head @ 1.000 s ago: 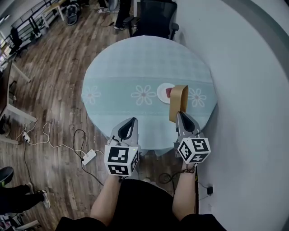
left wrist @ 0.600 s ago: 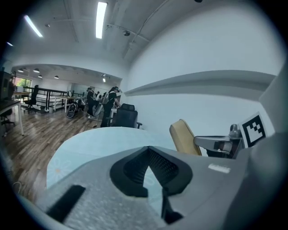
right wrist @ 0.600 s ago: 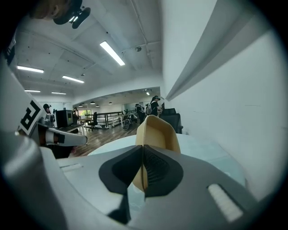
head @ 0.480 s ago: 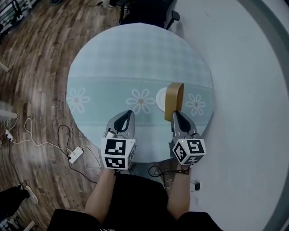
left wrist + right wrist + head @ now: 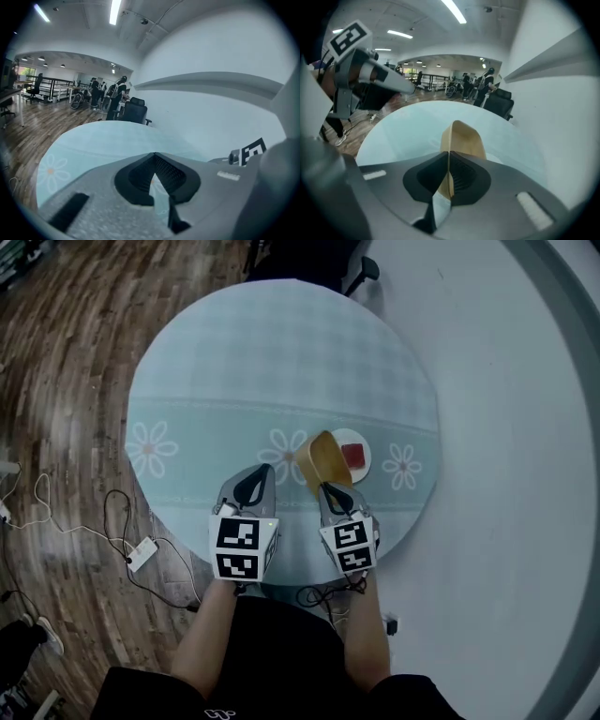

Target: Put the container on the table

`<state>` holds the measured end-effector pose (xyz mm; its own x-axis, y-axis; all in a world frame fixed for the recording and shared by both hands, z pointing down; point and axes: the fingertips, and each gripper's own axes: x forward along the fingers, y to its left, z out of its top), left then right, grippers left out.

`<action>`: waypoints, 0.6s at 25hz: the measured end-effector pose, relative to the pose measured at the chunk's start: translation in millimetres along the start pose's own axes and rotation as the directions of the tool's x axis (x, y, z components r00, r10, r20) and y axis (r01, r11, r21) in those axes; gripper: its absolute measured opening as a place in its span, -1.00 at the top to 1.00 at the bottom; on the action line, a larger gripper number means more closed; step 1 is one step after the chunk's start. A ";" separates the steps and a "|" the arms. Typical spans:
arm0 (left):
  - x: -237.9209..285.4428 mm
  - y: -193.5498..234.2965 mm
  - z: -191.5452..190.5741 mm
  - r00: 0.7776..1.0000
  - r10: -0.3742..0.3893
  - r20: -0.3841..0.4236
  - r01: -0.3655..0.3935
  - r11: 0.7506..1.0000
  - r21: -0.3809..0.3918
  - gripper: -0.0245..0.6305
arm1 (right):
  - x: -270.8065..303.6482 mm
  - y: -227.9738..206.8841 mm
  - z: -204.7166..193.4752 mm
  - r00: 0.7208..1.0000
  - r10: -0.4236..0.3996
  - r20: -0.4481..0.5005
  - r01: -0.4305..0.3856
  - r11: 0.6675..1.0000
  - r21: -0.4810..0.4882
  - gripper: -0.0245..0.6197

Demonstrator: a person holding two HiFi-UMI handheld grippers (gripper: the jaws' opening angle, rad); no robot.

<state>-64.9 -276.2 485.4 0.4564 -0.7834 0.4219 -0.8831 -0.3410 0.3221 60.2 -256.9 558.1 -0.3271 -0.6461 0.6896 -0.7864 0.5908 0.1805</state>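
Note:
A tan wooden container (image 5: 321, 459) is held on edge, with my right gripper (image 5: 328, 489) shut on its near rim. It hangs over the near right part of the round table (image 5: 234, 362), just left of a white plate (image 5: 361, 448). In the right gripper view the container (image 5: 462, 136) rises from between the shut jaws of the right gripper (image 5: 448, 157). I cannot tell whether the container touches the cloth. My left gripper (image 5: 253, 486) hovers beside it over the table's near edge. In the left gripper view that gripper (image 5: 154, 155) is shut on nothing.
The white plate carries a small red piece (image 5: 354, 457). The table wears a pale blue cloth with flower prints (image 5: 150, 448). A black office chair (image 5: 309, 259) stands at the far side. Cables and a power strip (image 5: 141, 554) lie on the wooden floor at left.
My right gripper has carried the container leftward, uncovering the white plate. Both grippers now sit closer together over the table's near edge.

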 end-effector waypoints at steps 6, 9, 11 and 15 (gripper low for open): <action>4.9 22.2 0.6 0.999 0.036 0.000 -0.036 0.999 -0.038 0.92 | 40.9 32.3 -26.8 0.982 0.095 -0.162 -0.119 0.982 -0.145 0.85; 5.5 33.3 0.0 0.999 0.043 0.000 -0.043 0.998 -0.047 0.92 | 59.8 51.9 -37.6 0.969 0.124 -0.213 -0.159 0.975 -0.156 0.83; 7.2 37.0 0.7 0.999 0.041 0.001 -0.041 0.998 -0.050 0.92 | 67.7 57.8 -42.1 0.966 0.127 -0.226 -0.159 0.979 -0.128 0.81; 9.4 39.9 0.9 0.999 0.040 0.000 -0.040 0.998 -0.056 0.92 | 61.3 55.5 -24.1 0.977 0.168 -0.133 -0.163 0.986 0.044 0.60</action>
<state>-95.9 -297.6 501.5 0.4203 -0.7965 0.4346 -0.8934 -0.2794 0.3519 9.1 -252.0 627.3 -0.3817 -0.4681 0.7970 -0.7448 0.6664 0.0346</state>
